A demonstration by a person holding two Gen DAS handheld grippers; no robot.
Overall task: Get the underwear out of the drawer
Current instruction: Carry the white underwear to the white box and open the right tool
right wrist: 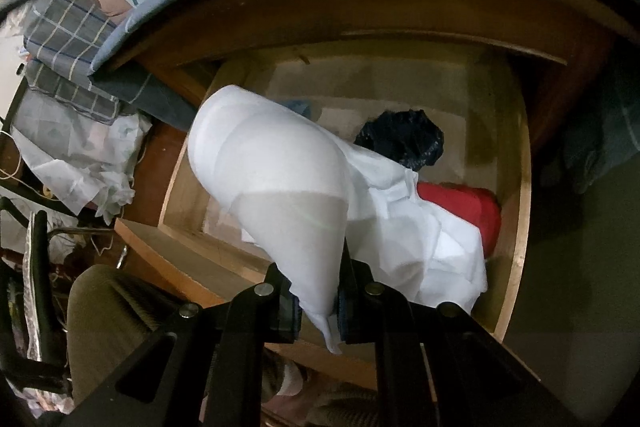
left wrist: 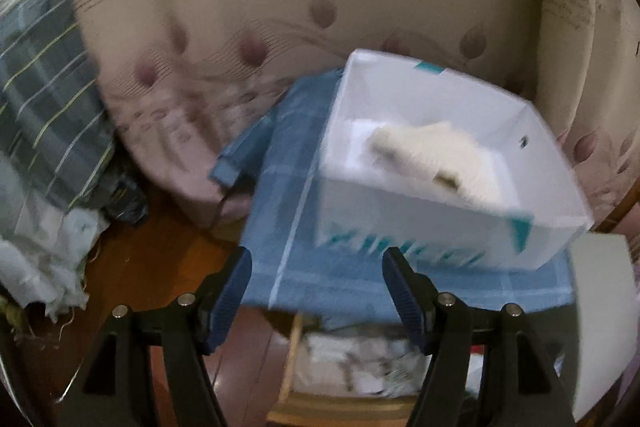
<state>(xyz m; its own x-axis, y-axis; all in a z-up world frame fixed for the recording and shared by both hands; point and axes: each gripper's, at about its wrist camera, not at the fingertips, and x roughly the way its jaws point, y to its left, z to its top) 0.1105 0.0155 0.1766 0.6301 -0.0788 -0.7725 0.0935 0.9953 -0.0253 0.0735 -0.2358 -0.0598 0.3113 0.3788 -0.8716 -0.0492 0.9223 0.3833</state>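
Right wrist view: right gripper (right wrist: 316, 311) pinches the lower tip of a white underwear piece (right wrist: 272, 187); pads pressed tight on the fabric. The garment runs from the jaws toward 11 o'clock, long axis slanted, wide end uppermost. It hangs over the open wooden drawer (right wrist: 516, 187), apparently lifted clear of the bottom, though contact at its far end cannot be judged. Fabric: thin, smooth, slightly translucent in the lower band, opaque and rounded above; limp. Behind it, at 3 o'clock of the garment, crumpled white cloth (right wrist: 440, 247), a red item (right wrist: 476, 203) and a dark crinkled bundle (right wrist: 404, 139) lie in the drawer.

Left wrist view (blurred): left gripper (left wrist: 316, 291) spread, nothing between the ribbed blue pads. At 1 o'clock from it sits a white cardboard box (left wrist: 440, 223), teal print, on blue checked cloth (left wrist: 288, 227); a fluffy cream item (left wrist: 444, 159) lies inside.

Judgement: right hand owns the garment; the coming move is a lift out toward 12 o'clock, possibly to the box.
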